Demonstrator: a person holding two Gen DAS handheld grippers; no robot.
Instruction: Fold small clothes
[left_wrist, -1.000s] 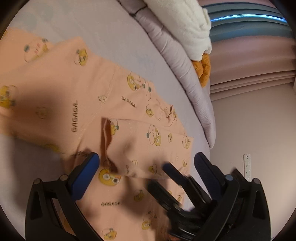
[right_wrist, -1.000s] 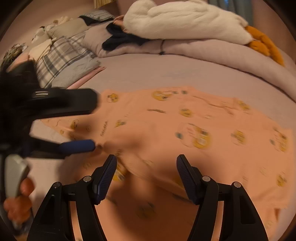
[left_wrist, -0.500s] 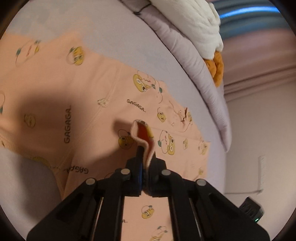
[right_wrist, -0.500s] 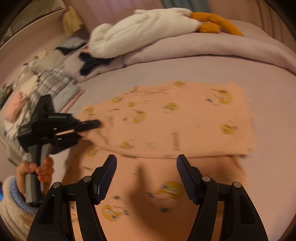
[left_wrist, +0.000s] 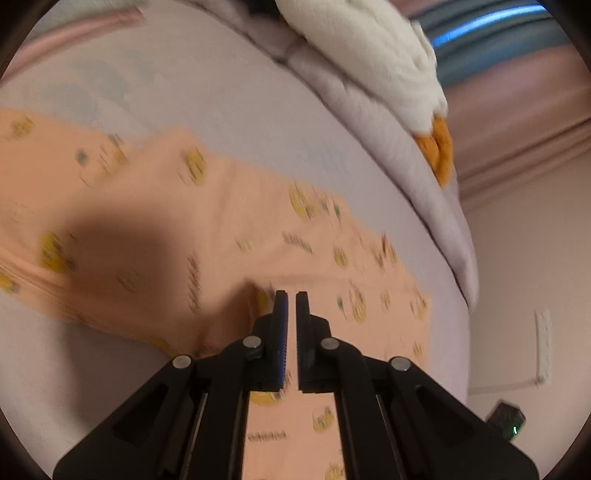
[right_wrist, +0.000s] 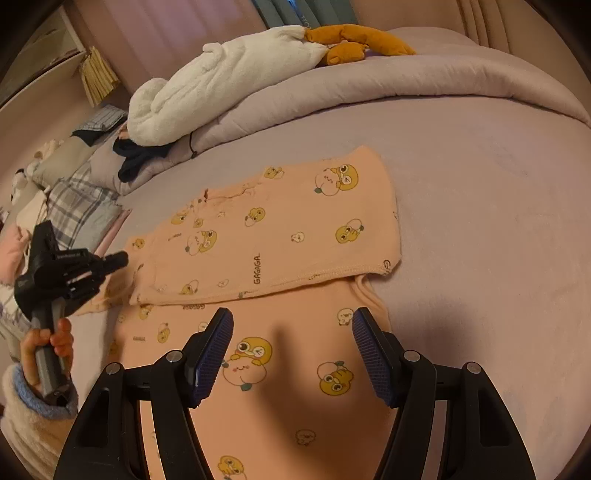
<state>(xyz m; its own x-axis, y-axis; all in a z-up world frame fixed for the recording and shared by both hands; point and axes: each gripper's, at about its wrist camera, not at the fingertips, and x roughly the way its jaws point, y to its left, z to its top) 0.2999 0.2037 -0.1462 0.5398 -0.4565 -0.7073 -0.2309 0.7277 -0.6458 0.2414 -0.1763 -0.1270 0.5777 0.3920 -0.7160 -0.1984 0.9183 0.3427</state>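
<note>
A small peach garment with yellow duck prints (right_wrist: 280, 236) lies on the lilac bed, one part folded across the other. It also shows, blurred, in the left wrist view (left_wrist: 221, 240). My left gripper (left_wrist: 291, 295) has its jaws nearly together with a thin gap and no cloth between them; it hovers over the garment's edge. In the right wrist view the left gripper (right_wrist: 118, 260) sits at the garment's left edge. My right gripper (right_wrist: 291, 325) is open and empty above the lower part of the garment.
A white plush goose with orange feet (right_wrist: 236, 77) lies on a rolled lilac duvet (right_wrist: 406, 81) at the back. Plaid bedding and dark clothes (right_wrist: 77, 206) pile at the left. The bed edge and a wall with a socket (left_wrist: 543, 343) are on the right.
The left gripper, open a second ago, shut on a fold of the garment, and now has no cloth between its jaws. The right gripper has pulled back; the garment lies folded across.
</note>
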